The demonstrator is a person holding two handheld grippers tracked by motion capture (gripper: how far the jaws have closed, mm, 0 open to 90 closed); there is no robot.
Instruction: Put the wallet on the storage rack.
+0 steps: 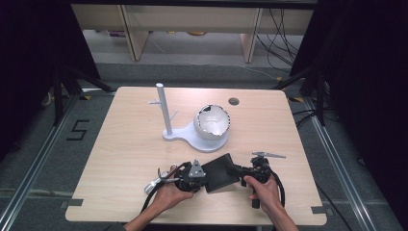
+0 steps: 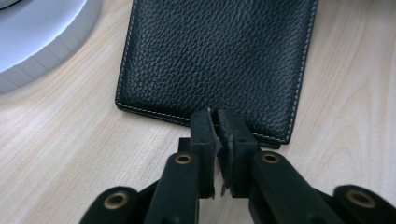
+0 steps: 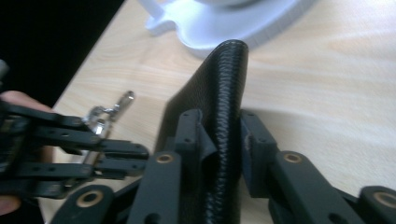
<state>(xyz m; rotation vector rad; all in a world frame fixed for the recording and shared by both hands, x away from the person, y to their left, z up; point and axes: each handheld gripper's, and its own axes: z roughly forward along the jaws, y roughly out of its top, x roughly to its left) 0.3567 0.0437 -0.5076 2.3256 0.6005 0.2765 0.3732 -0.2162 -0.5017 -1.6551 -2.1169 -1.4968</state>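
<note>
**Operator A:** State the position of the black leather wallet [image 1: 220, 172].

**Operator B:** It sits near the front edge of the wooden table [image 1: 120, 144], between the two grippers, just in front of the white stand [image 1: 195, 139]. In the high view it is raised at an angle, not flat. In the left gripper view its grained face and white stitching [image 2: 215, 51] run across the frame.

**Operator A:** Left gripper status?

**Operator B:** The left gripper [image 2: 219, 122] has its jaws clenched on the near edge of the wallet, with only a thin gap between them; the leather edge sits at the tips. The left hand [image 1: 168, 195] carries it.

**Operator A:** Right gripper status?

**Operator B:** The right gripper [image 3: 223, 128] grasps the opposite end of the wallet. In its own view the folded spine [image 3: 229, 84] stands between the two jaws, which press on both sides. The right hand [image 1: 263, 190] carries it.

**Operator A:** Surrounding items?

**Operator B:** The stand has an upright post [image 1: 163, 108] with small pegs, and a white bowl [image 1: 211, 121] resting on its base. A round hole [image 1: 234, 101] is in the table top near the far edge. A metal clip [image 3: 109, 112] lies on the table beside the left gripper.
</note>
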